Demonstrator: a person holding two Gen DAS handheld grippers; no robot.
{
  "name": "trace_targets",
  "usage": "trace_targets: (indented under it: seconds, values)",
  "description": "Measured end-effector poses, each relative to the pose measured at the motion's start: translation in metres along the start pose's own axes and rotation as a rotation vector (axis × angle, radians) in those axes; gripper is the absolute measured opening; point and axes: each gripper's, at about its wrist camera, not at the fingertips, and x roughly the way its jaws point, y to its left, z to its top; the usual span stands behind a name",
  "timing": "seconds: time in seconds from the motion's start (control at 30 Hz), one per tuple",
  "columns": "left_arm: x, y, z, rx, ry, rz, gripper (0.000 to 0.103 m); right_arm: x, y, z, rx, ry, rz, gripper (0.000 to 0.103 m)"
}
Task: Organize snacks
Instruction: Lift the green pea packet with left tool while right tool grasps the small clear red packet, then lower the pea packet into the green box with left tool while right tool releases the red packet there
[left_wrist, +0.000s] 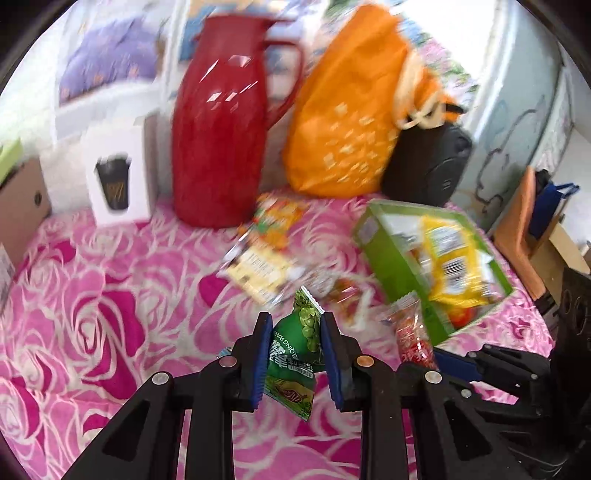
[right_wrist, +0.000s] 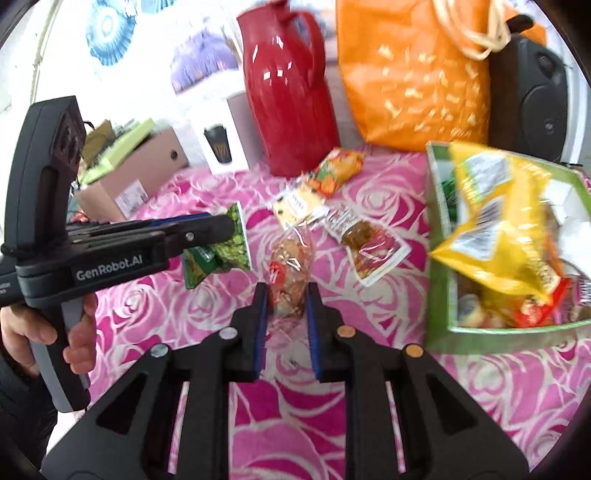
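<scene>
Claws (left_wrist: 295, 325) (right_wrist: 284, 295) grip packets (green (left_wrist: 295, 343), clear (right_wrist: 288, 288)) left of box rim (right_wrist: 439, 236).

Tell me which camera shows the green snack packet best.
The left wrist view: the green packet sits centred and close between the left tongs, its grape picture and lettering legible. The right wrist view shows it only from the side, smaller, partly hidden behind those tongs.

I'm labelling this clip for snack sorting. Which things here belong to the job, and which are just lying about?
Part of the job:
- green snack packet in the left gripper
- clear-wrapped snack in the right gripper
- green box with the yellow bag
- loose packets on the pink cloth

Lying about:
- red jug
- orange bag
- black speaker
- white carton
</scene>
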Motion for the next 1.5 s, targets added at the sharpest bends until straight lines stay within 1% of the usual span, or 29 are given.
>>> trace_targets:
  seconds: [0.1,0.2,0.33,0.47,0.53,0.73,0.83,0.97,1.0,1.03,1.1,1.13,1.17,1.2,1.23,1.3,1.33,1.5]
  values:
    - [-0.013,-0.027,0.011,0.036,-0.031,-0.039,0.026,-0.029,-0.013,0.001,0.022,-0.055,-0.02,0.021]
    - [-0.016,-0.056,0.021,0.067,-0.045,-0.089,0.026,-0.058,-0.033,0.003,0.043,-0.106,-0.081,0.021]
    - [-0.01,-0.098,0.032,0.117,-0.048,-0.148,0.026,-0.093,-0.076,0.003,0.105,-0.168,-0.175,0.021]
    - [0.001,-0.143,0.04,0.185,-0.046,-0.186,0.026,-0.112,-0.114,0.0,0.149,-0.191,-0.271,0.021]
    - [0.01,-0.164,0.043,0.212,-0.042,-0.2,0.026,-0.116,-0.135,-0.001,0.176,-0.19,-0.308,0.021]
    - [0.047,-0.206,0.047,0.25,0.003,-0.226,0.026,-0.118,-0.184,-0.007,0.235,-0.181,-0.341,0.021]
    - [0.064,-0.216,0.047,0.258,0.023,-0.218,0.026,-0.113,-0.198,-0.007,0.256,-0.174,-0.341,0.021]
    - [0.079,-0.219,0.048,0.264,0.035,-0.203,0.027,-0.096,-0.211,-0.007,0.264,-0.143,-0.317,0.024]
    - [0.081,-0.221,0.048,0.272,0.029,-0.194,0.028,-0.093,-0.214,-0.008,0.265,-0.135,-0.313,0.026]
    - [0.079,-0.22,0.048,0.274,0.017,-0.181,0.029,-0.09,-0.215,-0.01,0.265,-0.131,-0.319,0.031]
    - [0.074,-0.219,0.047,0.279,-0.024,-0.147,0.056,-0.091,-0.214,-0.013,0.253,-0.152,-0.339,0.061]
    - [0.071,-0.218,0.048,0.275,-0.051,-0.118,0.084,-0.092,-0.213,-0.015,0.237,-0.174,-0.348,0.066]
    - [0.068,-0.217,0.048,0.265,-0.083,-0.083,0.097,-0.093,-0.212,-0.016,0.225,-0.181,-0.354,0.075]
    - [0.063,-0.215,0.048,0.251,-0.125,-0.046,0.1,-0.093,-0.211,-0.017,0.215,-0.181,-0.365,0.085]
    - [0.06,-0.214,0.048,0.244,-0.138,-0.036,0.103,-0.092,-0.209,-0.017,0.212,-0.178,-0.377,0.089]
    - [0.058,-0.21,0.048,0.23,-0.134,-0.028,0.103,-0.09,-0.208,-0.018,0.218,-0.161,-0.407,0.103]
    - [0.057,-0.208,0.048,0.223,-0.128,-0.021,0.103,-0.089,-0.208,-0.018,0.224,-0.153,-0.417,0.103]
    - [0.049,-0.199,0.043,0.213,-0.136,0.016,0.103,-0.093,-0.198,-0.018,0.233,-0.143,-0.408,0.103]
